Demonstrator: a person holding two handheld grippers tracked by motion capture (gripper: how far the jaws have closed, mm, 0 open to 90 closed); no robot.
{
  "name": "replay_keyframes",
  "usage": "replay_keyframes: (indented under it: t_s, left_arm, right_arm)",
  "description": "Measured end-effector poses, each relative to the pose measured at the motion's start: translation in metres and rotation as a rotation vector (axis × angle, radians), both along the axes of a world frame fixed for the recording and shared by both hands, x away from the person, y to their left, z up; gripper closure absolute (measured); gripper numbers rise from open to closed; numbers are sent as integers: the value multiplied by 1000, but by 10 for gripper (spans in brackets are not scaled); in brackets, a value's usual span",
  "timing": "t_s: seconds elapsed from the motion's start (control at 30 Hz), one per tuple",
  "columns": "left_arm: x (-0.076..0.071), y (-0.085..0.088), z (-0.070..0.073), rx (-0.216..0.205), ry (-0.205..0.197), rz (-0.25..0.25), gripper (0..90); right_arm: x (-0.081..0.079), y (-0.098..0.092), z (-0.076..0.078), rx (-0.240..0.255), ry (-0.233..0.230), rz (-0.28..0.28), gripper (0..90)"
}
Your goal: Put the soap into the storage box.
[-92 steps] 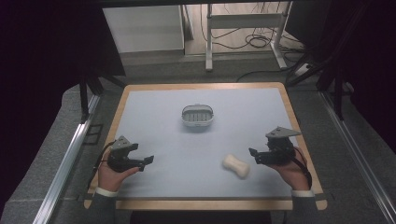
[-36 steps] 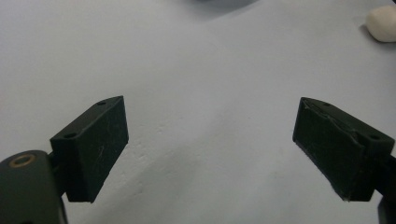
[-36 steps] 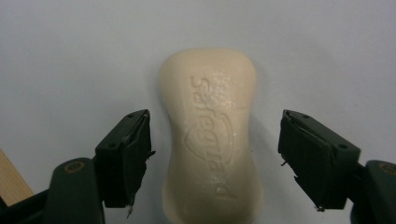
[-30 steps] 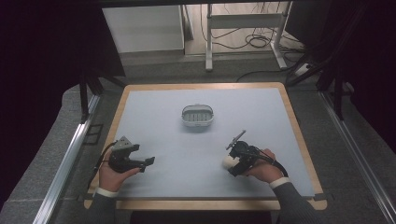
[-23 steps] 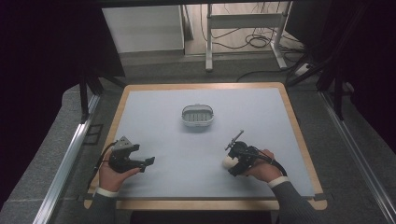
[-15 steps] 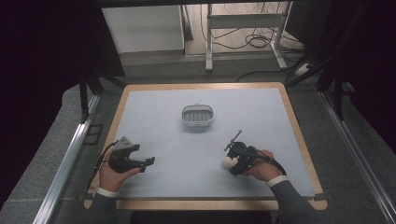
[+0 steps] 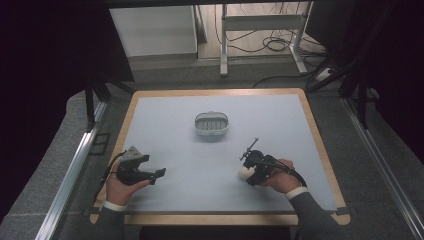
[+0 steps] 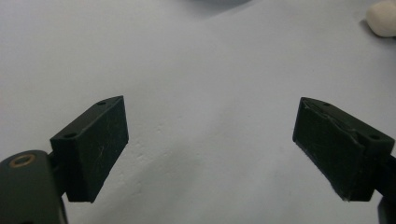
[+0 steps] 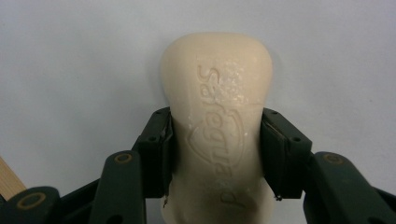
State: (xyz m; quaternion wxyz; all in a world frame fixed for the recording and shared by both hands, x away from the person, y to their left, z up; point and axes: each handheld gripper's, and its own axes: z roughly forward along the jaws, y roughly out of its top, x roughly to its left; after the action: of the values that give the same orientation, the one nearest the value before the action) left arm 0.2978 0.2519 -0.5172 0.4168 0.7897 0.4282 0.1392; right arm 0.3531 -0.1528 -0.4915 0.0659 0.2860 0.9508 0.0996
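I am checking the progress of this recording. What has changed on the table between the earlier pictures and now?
The right gripper moved from the right side of the table toward the middle, down to the bar of soap. Its jaws have just been closing and now clamp the soap at its narrow waist. The left gripper stayed in place, open and empty. The soap dish stayed where it was on the table.

High view overhead, facing forward-down; claw views close, low; all share soap (image 7: 244, 172).

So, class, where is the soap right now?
The soap sits clamped in the right gripper, low on the mat's right side, nearer than the dish.
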Motion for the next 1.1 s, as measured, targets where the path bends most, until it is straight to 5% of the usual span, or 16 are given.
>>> replay_keyframes:
  t_s: [1.1]
  left_arm:
    - [1, -2, -2, 7, 3, -2, 110]
  right_arm:
    - [14, -8, 40, 91, -72, 1, 491]
